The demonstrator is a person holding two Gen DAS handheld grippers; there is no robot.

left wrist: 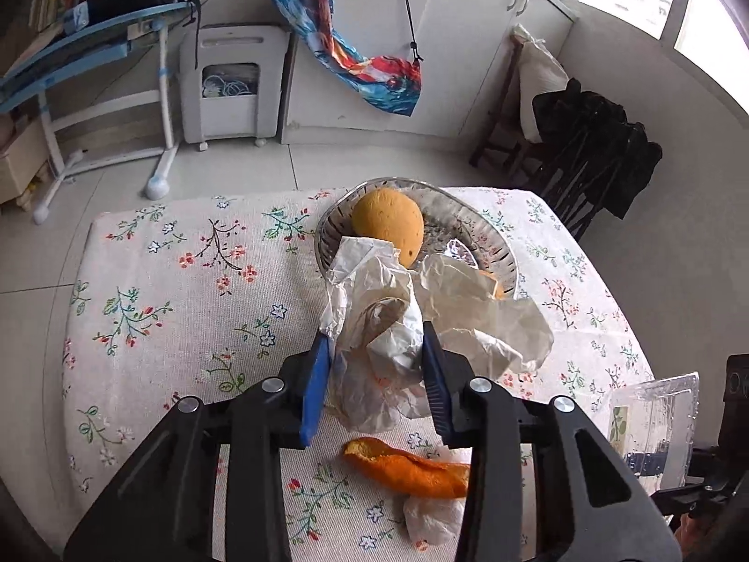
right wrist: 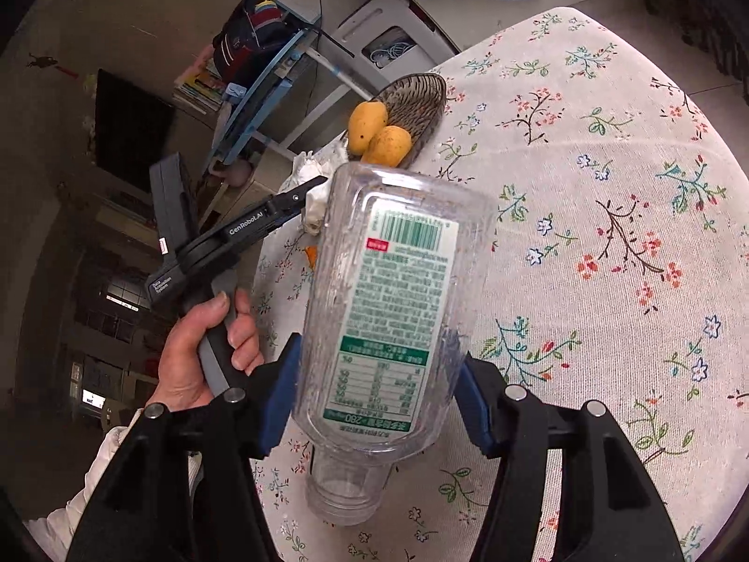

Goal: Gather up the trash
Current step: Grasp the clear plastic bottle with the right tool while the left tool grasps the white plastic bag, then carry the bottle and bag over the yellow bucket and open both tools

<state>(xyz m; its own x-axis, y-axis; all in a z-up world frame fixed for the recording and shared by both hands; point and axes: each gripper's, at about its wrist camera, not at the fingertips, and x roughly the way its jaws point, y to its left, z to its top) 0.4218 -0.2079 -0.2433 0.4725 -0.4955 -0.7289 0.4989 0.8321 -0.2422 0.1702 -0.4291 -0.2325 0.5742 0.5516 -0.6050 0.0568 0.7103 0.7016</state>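
The crumpled white paper wrapper (left wrist: 379, 328) sits between the blue pads of the left gripper (left wrist: 374, 351), which has narrowed onto it so that both pads press against its sides; it bulges up and forward past the fingertips, above the flower-printed tablecloth (left wrist: 187, 290). Part of the paper spreads out to the right, in front of the rim of the shallow slotted metal dish (left wrist: 468, 220). In the dish lies a yellow-orange mango (left wrist: 388, 225), with the paper's upper edge overlapping its near side in this view.

The clear plastic bottle with a green-and-white printed label (right wrist: 393, 309) is clamped across its body by the right gripper (right wrist: 379, 398), the blue pads pressing on both sides. Its open, capless neck points back toward the camera and its base points away, over the tablecloth (right wrist: 608, 187).

Just below the left gripper's fingers, a curled strip of orange peel (left wrist: 407, 468) lies on the cloth, and a small wad of white tissue (left wrist: 430, 520) lies touching it on the near side. In the right wrist view a person's hand (right wrist: 201, 351) grips the handle of the left gripper, and two mangoes (right wrist: 379, 133) rest in the dish (right wrist: 416, 98) near the table's far edge.
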